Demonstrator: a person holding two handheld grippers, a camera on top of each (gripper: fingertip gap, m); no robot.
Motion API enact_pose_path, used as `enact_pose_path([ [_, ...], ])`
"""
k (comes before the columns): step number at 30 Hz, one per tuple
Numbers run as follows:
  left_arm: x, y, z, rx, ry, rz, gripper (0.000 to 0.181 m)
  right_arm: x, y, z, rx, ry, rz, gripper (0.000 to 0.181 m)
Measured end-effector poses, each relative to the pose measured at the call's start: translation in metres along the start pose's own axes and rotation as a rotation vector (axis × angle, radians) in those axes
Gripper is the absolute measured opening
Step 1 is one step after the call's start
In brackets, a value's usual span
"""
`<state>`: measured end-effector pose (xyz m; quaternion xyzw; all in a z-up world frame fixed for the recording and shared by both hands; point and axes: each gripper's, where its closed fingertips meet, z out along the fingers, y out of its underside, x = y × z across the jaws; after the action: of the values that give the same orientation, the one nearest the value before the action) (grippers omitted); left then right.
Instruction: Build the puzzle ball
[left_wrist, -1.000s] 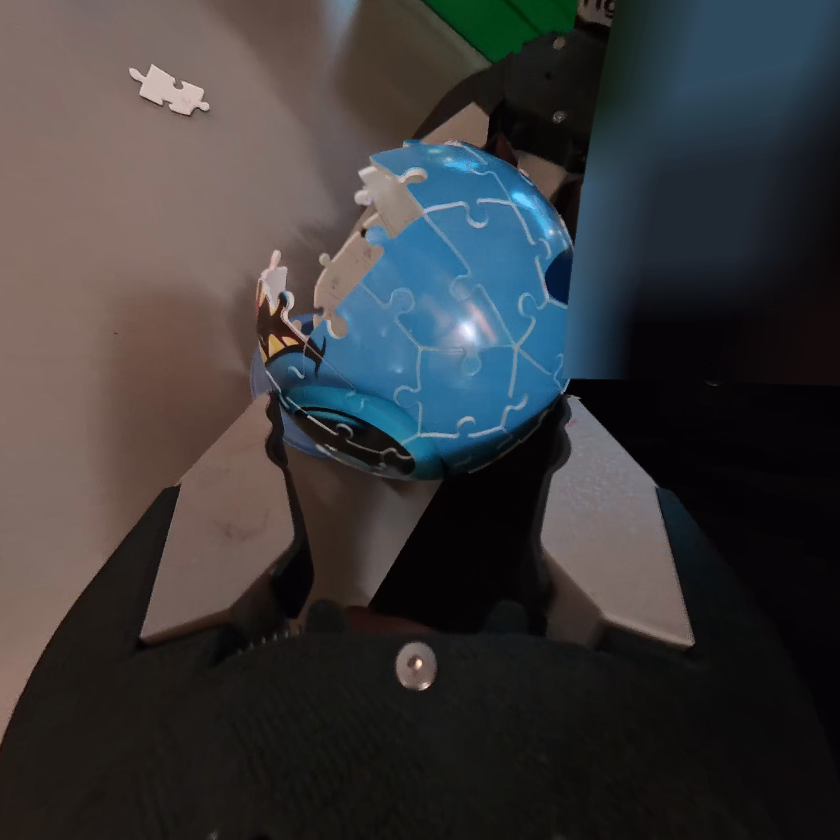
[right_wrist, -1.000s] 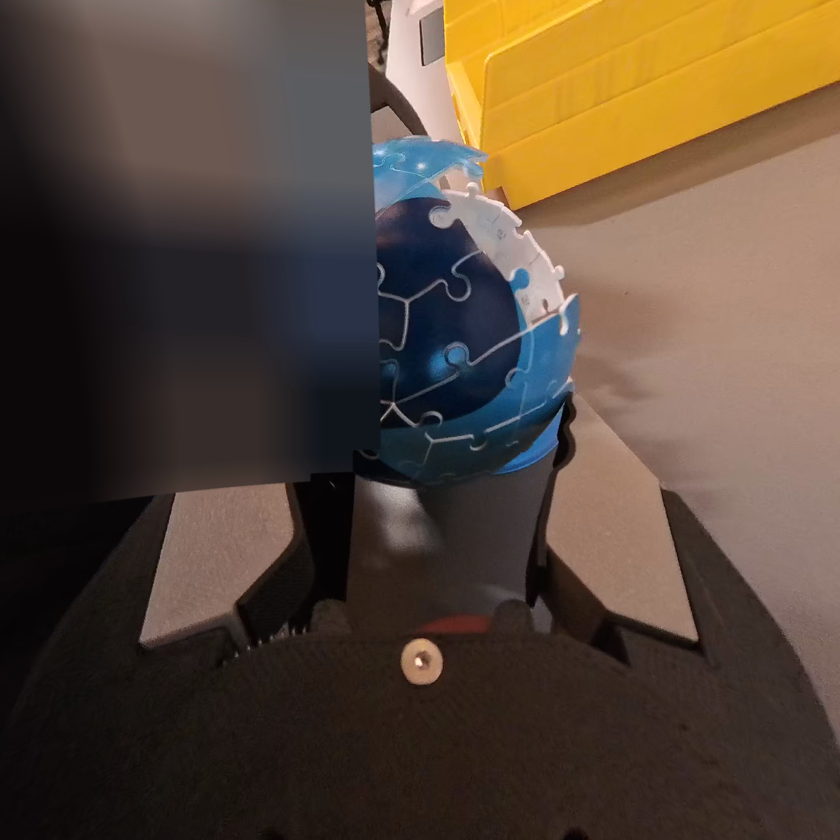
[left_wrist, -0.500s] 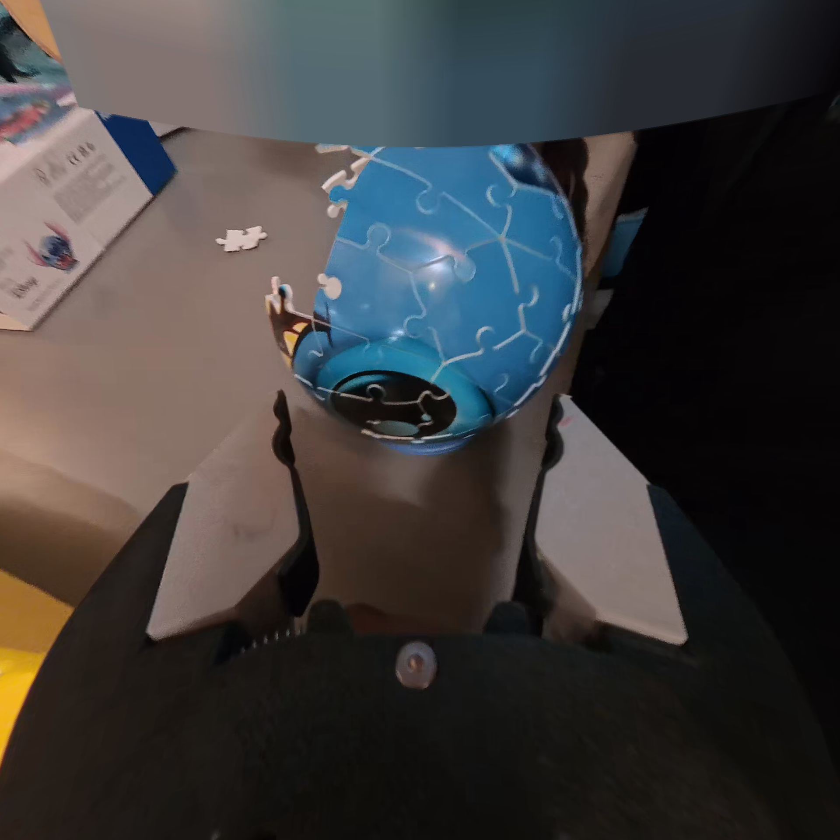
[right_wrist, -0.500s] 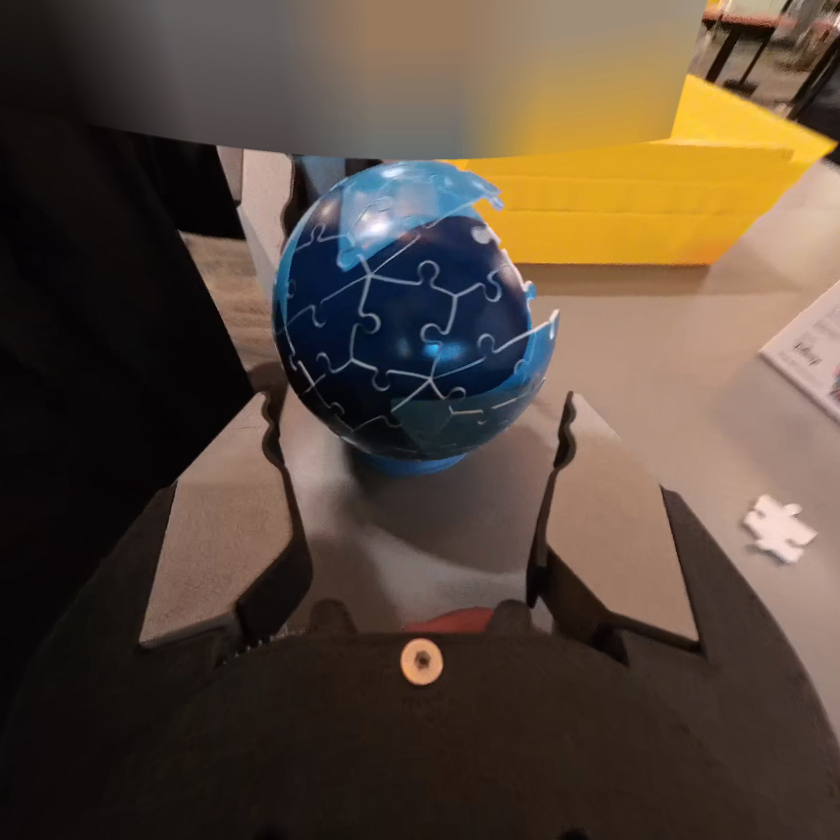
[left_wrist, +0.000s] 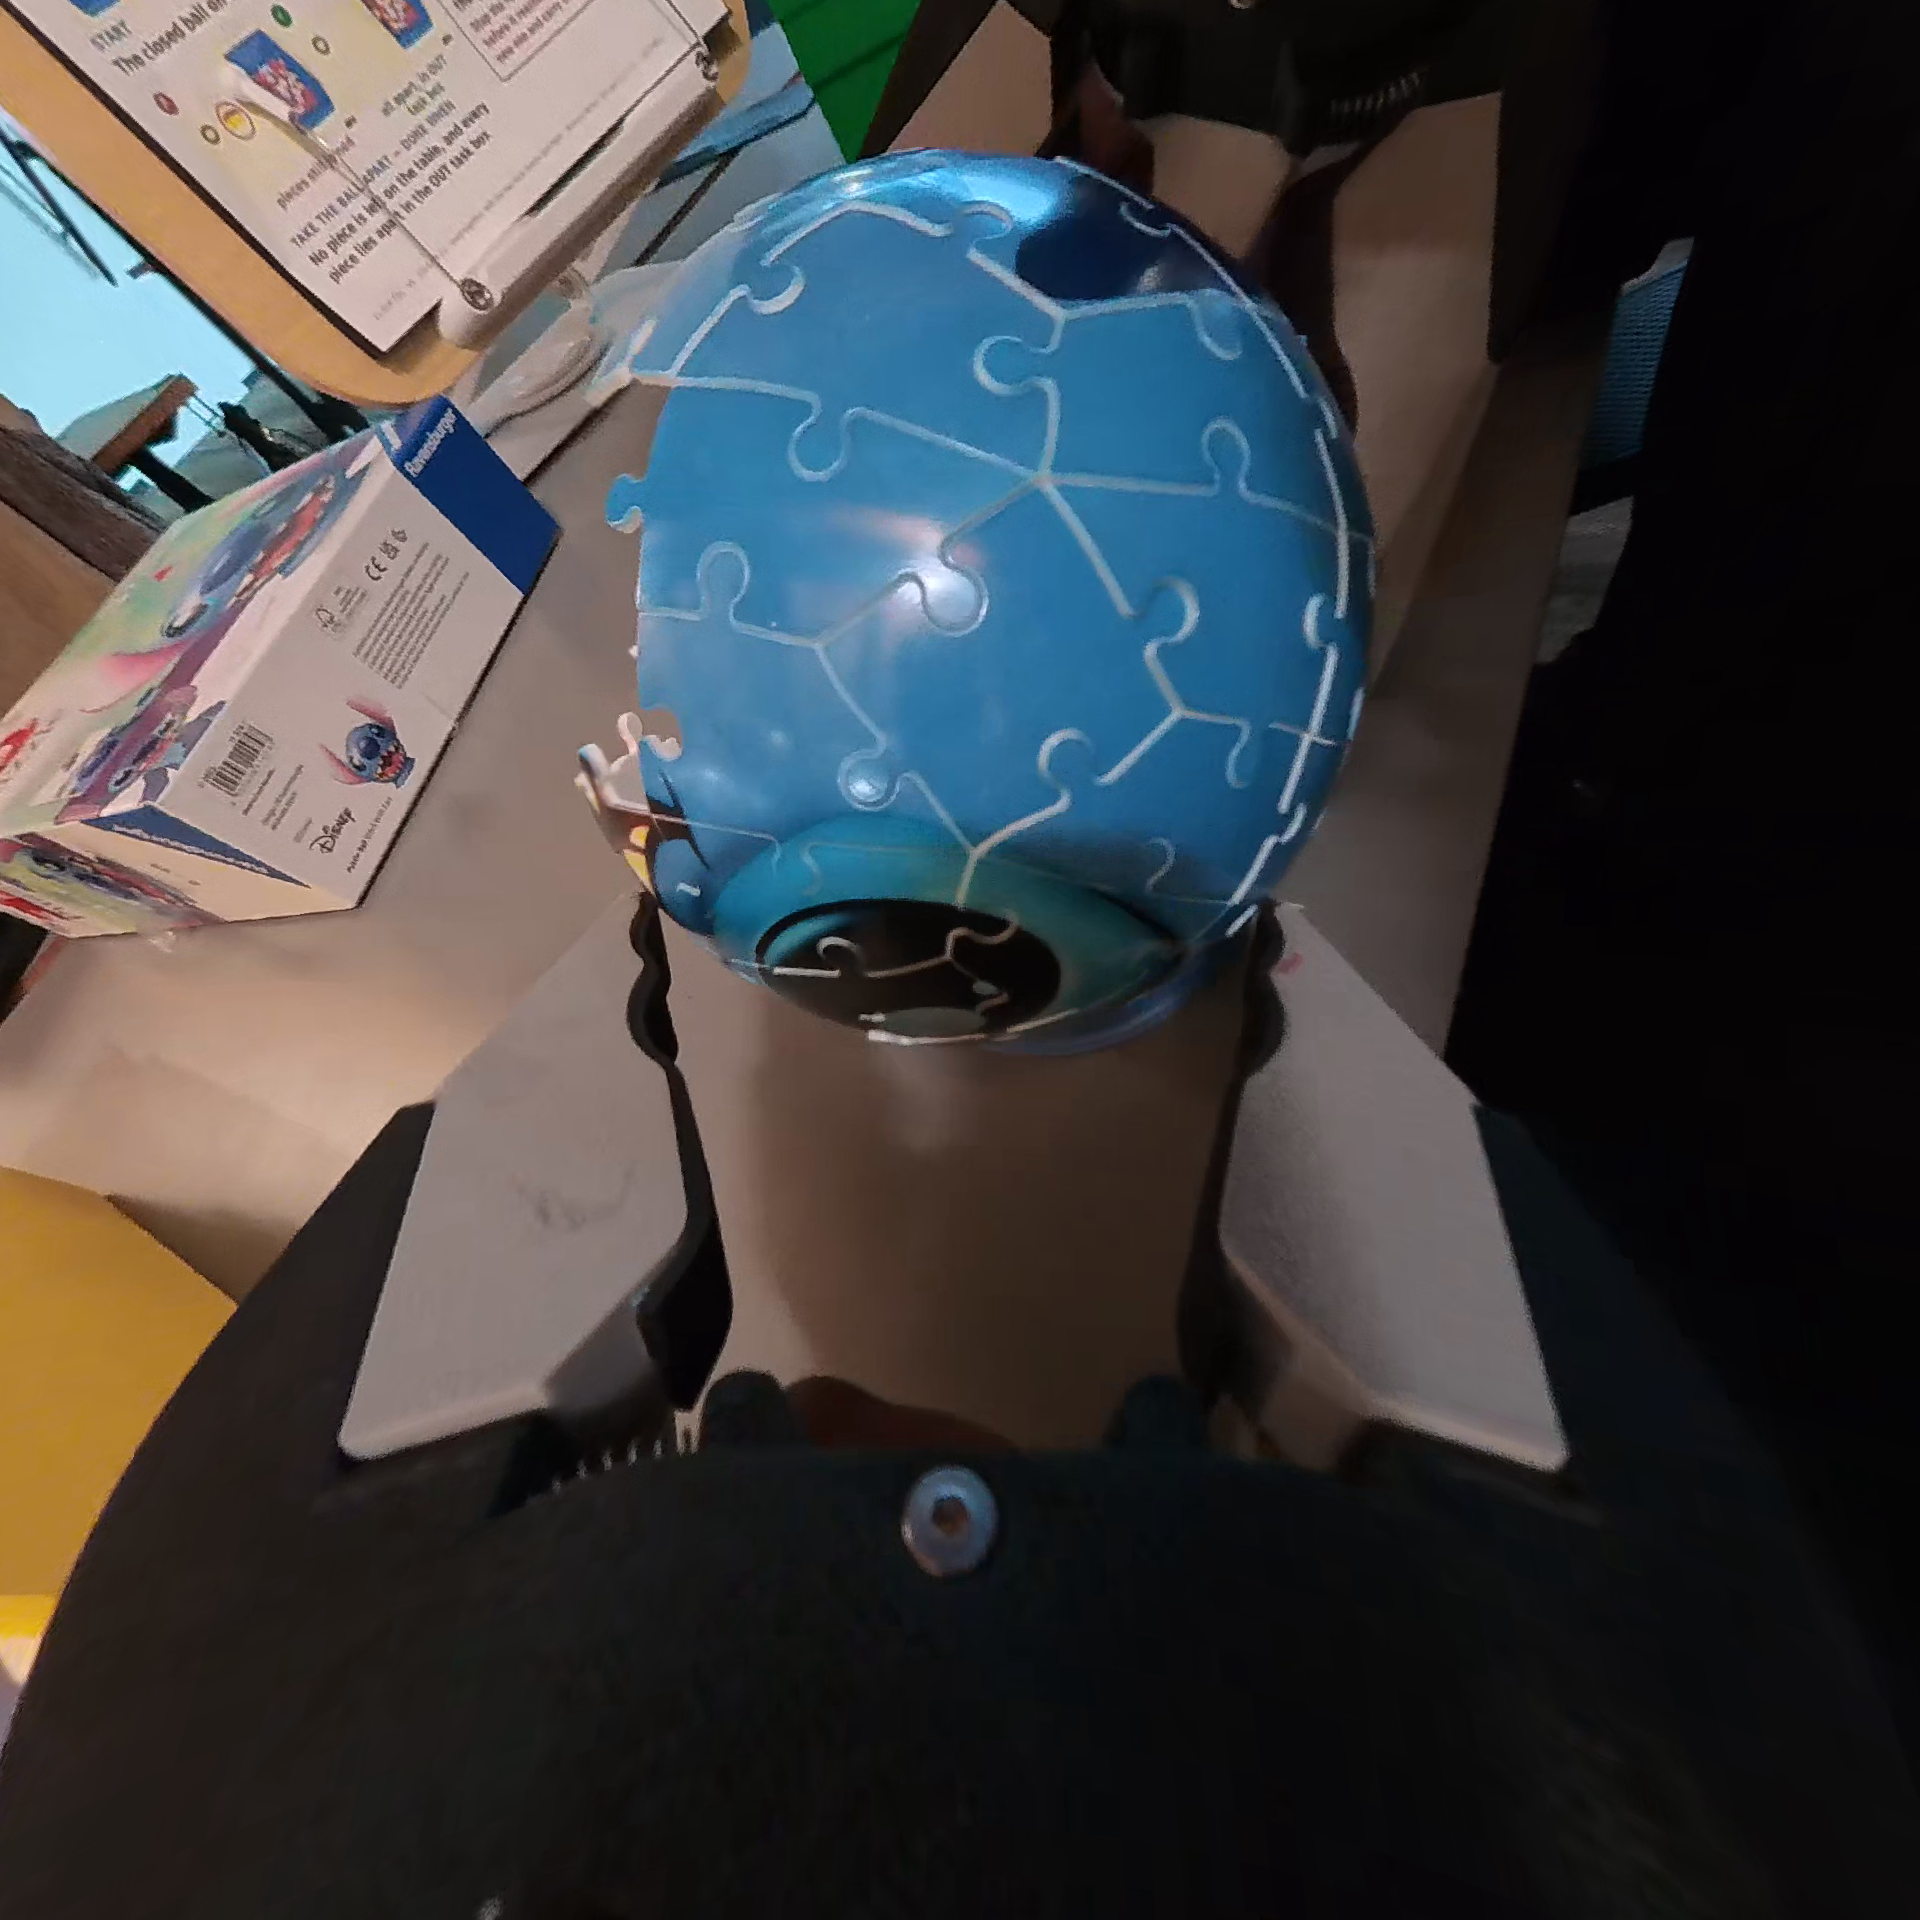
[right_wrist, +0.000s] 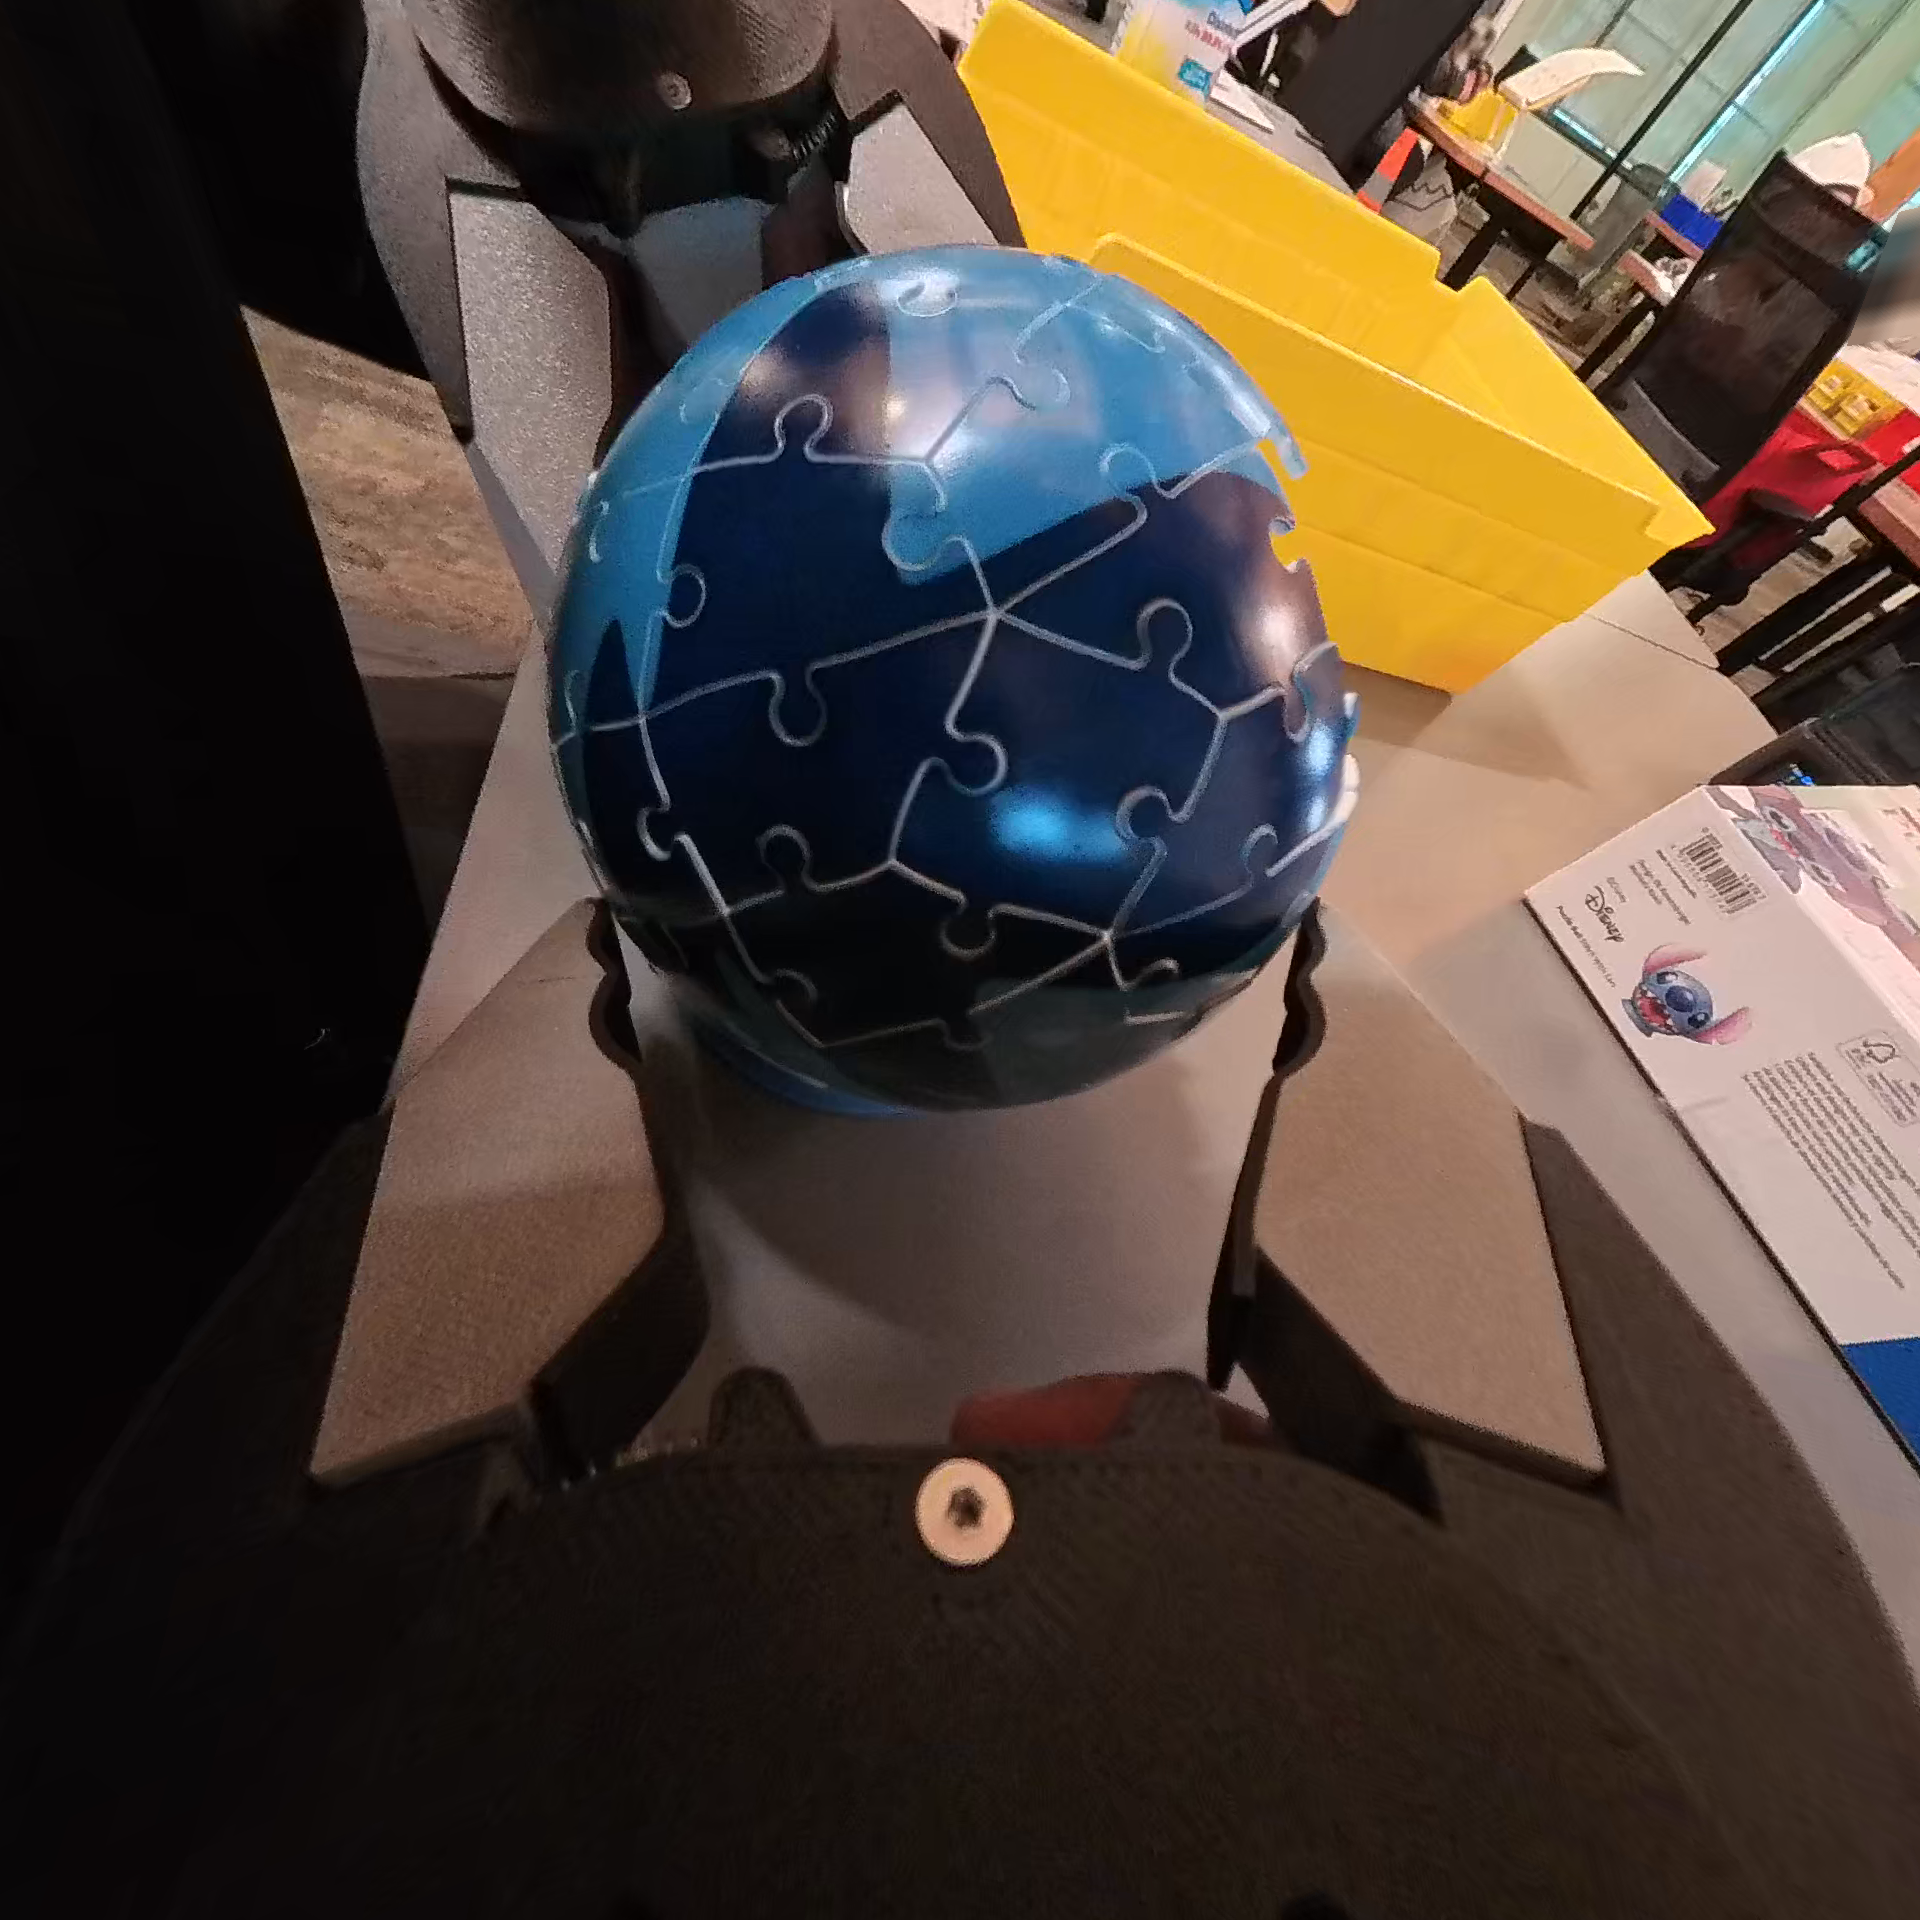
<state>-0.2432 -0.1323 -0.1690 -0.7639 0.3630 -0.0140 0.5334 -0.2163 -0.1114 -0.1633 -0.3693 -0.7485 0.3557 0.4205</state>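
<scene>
The blue puzzle ball (left_wrist: 987, 582) stands on the grey table (left_wrist: 260, 1039), its dark eye patch low towards my left camera. A gap with white piece edges shows on its left side (left_wrist: 623, 758). My left gripper (left_wrist: 956, 925) has its jaws wide and pressed on the ball's lower sides. In the right wrist view the ball (right_wrist: 935, 727) shows its dark blue side, with an open edge at the upper right. My right gripper (right_wrist: 956, 935) is open, its fingertips beside the ball's lower sides. The left gripper's body (right_wrist: 665, 114) shows behind the ball.
The puzzle box (left_wrist: 270, 675) lies on the table left of the ball and also shows in the right wrist view (right_wrist: 1766, 1039). A yellow bin (right_wrist: 1351, 416) stands behind it. An instruction sheet on a board (left_wrist: 364, 135) stands farther back. A person in dark clothing is close by.
The ball was tilted and held up between the grippers a second ago; now it stands upright on the table. My right gripper backed off, then moved in close again. Both views swung round.
</scene>
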Motion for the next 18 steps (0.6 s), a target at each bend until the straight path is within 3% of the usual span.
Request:
enact_pose_path([
  [4, 0.002, -0.002, 0.0, -0.003, 0.01, -0.046, 0.109, -0.002, -0.002, 0.0, 0.006, -0.034, 0.053, 0.125],
  [13, 0.015, -0.026, -0.013, -0.031, 0.156, -0.346, 0.109, -0.007, -0.031, -0.017, 0.06, -0.169, 0.327, 0.126],
  [18, 0.02, -0.026, -0.013, -0.057, 0.231, -0.488, 0.109, -0.014, -0.024, -0.015, 0.062, -0.243, 0.517, 0.126],
])
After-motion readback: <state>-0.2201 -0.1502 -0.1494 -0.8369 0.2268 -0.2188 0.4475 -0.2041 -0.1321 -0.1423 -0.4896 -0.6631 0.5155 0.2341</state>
